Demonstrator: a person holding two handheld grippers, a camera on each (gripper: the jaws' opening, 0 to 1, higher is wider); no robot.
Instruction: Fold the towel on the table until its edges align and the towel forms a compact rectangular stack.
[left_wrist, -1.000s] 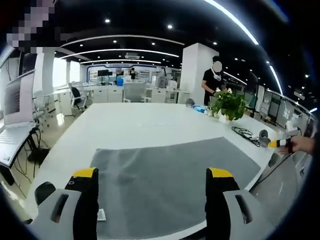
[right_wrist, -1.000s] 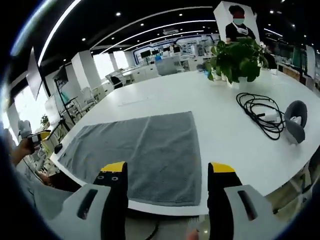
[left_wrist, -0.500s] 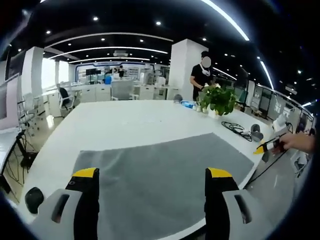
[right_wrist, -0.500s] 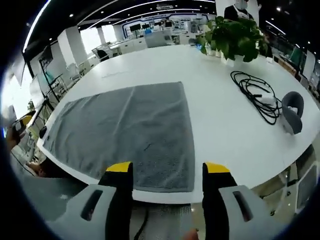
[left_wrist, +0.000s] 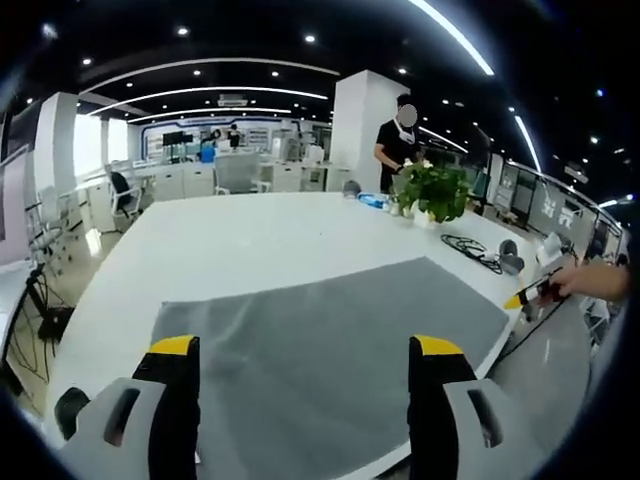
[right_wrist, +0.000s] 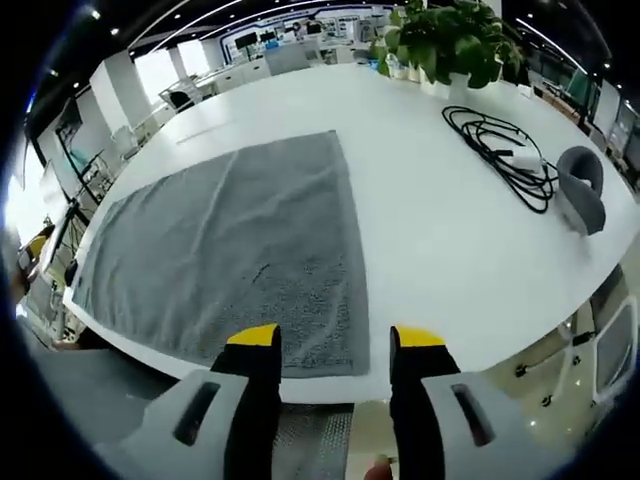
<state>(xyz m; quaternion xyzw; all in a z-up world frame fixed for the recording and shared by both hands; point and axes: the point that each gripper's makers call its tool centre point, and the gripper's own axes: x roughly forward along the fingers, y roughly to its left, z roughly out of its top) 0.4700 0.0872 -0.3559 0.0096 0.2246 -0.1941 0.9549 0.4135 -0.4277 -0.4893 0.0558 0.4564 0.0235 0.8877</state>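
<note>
The gray towel (right_wrist: 230, 240) lies flat on the worktop (right_wrist: 450, 250). Both grippers (left_wrist: 300, 350) (right_wrist: 333, 335) hang open, holding nothing. Grab the 6 o'clock corners together.

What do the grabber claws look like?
Both grippers look alike. The left gripper has two black jaws capped with yellow tips, rising from pale grey bodies with dark oval slots. The right gripper has the same yellow tips, black jaws and grey bodies.

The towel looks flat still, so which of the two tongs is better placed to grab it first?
Probably the right tongs: open, framing the towel's near corner at the table edge. The left tongs, also open, sit over the towel's middle, not an edge.
</note>
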